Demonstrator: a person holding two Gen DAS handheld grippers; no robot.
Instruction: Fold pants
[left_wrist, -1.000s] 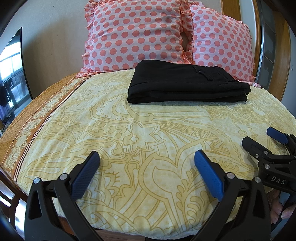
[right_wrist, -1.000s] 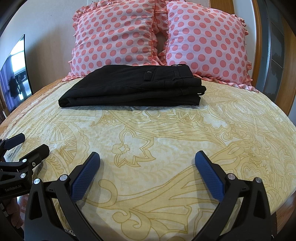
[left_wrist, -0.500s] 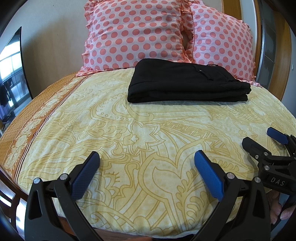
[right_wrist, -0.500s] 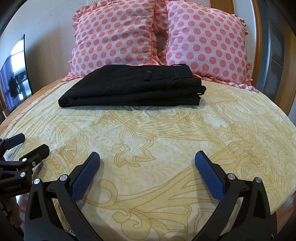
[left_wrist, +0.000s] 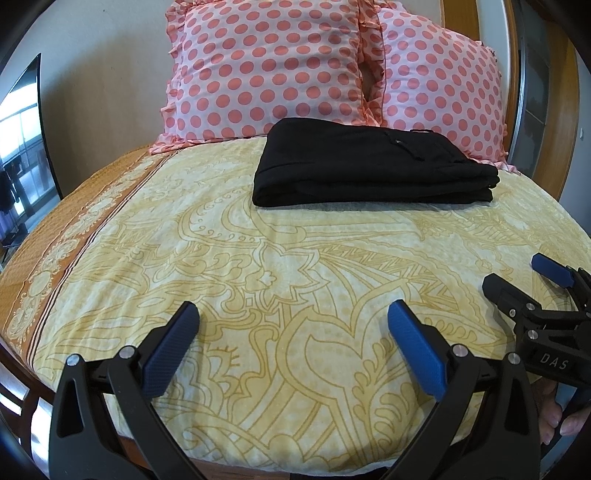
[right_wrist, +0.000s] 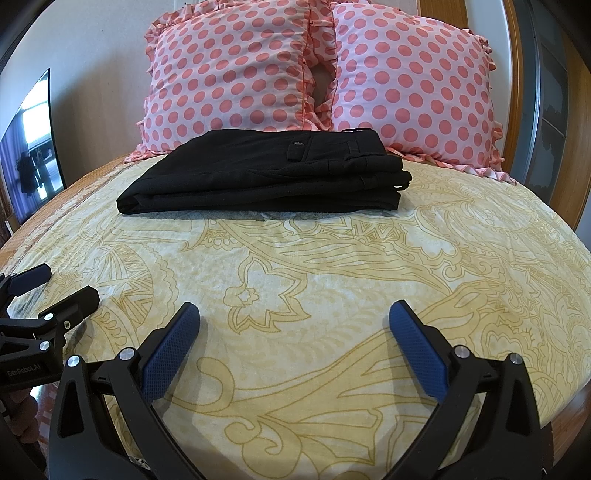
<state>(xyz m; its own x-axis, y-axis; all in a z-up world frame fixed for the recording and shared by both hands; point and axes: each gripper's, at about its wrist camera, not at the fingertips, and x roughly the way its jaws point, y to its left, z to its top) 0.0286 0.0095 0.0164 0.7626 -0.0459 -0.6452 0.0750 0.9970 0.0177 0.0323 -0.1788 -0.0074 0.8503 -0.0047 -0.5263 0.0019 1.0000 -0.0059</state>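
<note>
Yellow patterned bedspread (left_wrist: 258, 295) fills my view — black pants (left_wrist: 369, 166) lie folded near the polka-dot pillows (right_wrist: 236, 70), my left claw (left_wrist: 291, 341) and right claw (right_wrist: 293, 341) spread, empty, well back — folding looks finished.

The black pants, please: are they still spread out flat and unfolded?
No, the black pants lie folded in a compact stack before the polka-dot pillows.

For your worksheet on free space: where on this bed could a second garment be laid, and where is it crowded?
The broad yellow bedspread between the folded black pants and the two open claws, left claw and right claw, lies bare. A bare strip also runs along the orange border beside the pants. The head end is crowded: the pants lie against the polka-dot pillows.
</note>
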